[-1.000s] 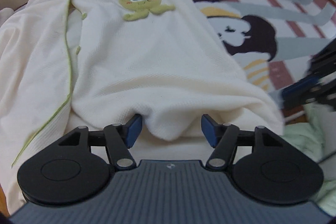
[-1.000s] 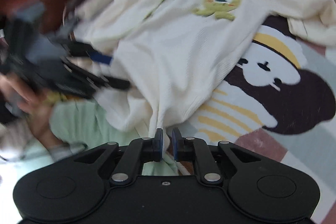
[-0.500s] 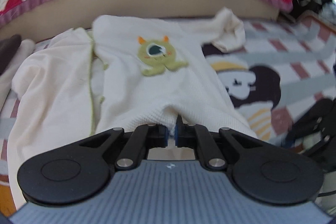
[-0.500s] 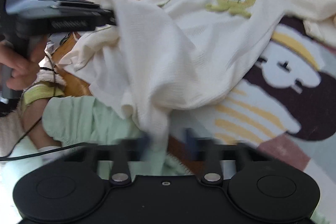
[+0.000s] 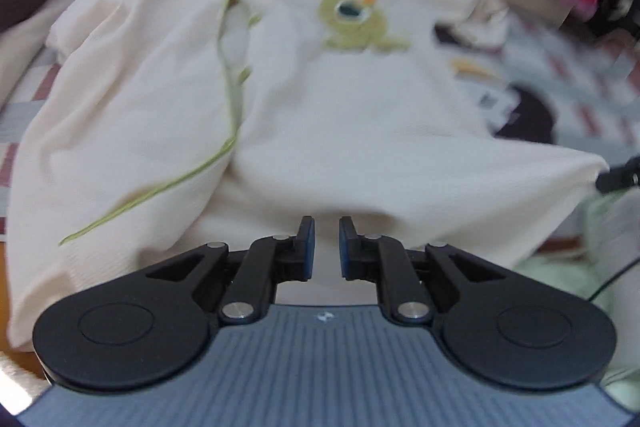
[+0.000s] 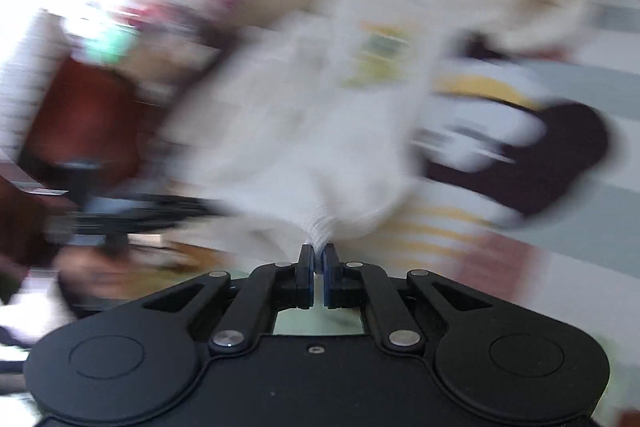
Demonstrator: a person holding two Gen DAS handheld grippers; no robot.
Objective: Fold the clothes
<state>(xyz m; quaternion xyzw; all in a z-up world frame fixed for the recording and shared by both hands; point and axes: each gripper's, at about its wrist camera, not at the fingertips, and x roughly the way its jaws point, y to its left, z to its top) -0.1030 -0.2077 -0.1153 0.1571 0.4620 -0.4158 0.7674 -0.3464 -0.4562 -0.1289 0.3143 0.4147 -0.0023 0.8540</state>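
1. The cream garment (image 5: 360,131) is seen spread over a patterned play mat (image 5: 592,99) on the floor, below a padded edge; its top lies far from the cameras, its hem near them. A green one-eyed monster patch (image 5: 354,21) sits on the chest, and green piping (image 5: 230,95) runs down the open front.
2. Handling, as judged: a soft, light, ribbed knit; limp, not slippery, not fragile. It is expected to sag and bunch wherever it is not supported, and to stretch if pulled hard.
3. Hold points, as judged: the hem corners and the shoulder seams are best taken; the patch and the piping edge are better avoided, since the open front flap would peel away.
4. The right gripper (image 6: 319,269) is clenched on a bunched pleat of the hem; ribbed cloth is visible between the fingers. The hem is drawn taut toward it in the left wrist view.
5. The left gripper (image 5: 326,247) sits at the hem middle with a narrow gap between the fingers. Whether cloth is pinched in that gap cannot be told; the cloth looks to lie behind the fingers.
6. The right wrist view is heavily motion-blurred; a hand on the other gripper's handle is only vaguely made out.
7. Writing: no readable brand, label or text is seen on the garment. A small mark on the left gripper body is too small to read.
8. A crumpled cream sleeve (image 5: 480,11) lies at the far right.
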